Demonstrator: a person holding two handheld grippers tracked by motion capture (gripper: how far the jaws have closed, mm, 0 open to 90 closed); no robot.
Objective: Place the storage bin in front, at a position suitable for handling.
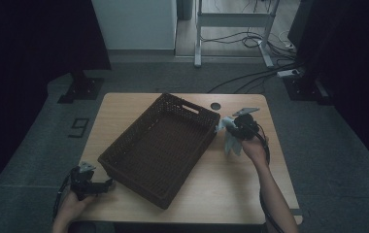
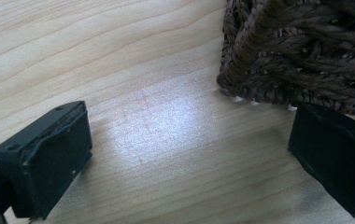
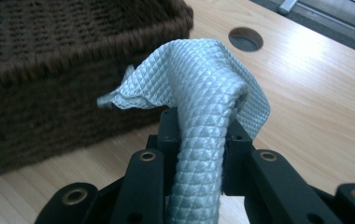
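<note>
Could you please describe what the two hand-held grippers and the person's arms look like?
Both are black: the left hand-held gripper and the right hand-held gripper each carry a grey three-cornered plate and trail a dark cable. The jaws are blocky with flat pads. The forearms are bare, without sleeves.

Overhead forward-down, two close views, basket (image 1: 159, 145) shared

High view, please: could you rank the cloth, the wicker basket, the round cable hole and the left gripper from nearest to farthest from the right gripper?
1. Cloth: clamped in the right gripper.
2. Wicker basket: its corner just left of the gripper.
3. Round cable hole: beyond it, near the table's far edge.
4. Left gripper: across the table, at the near left corner.
</note>
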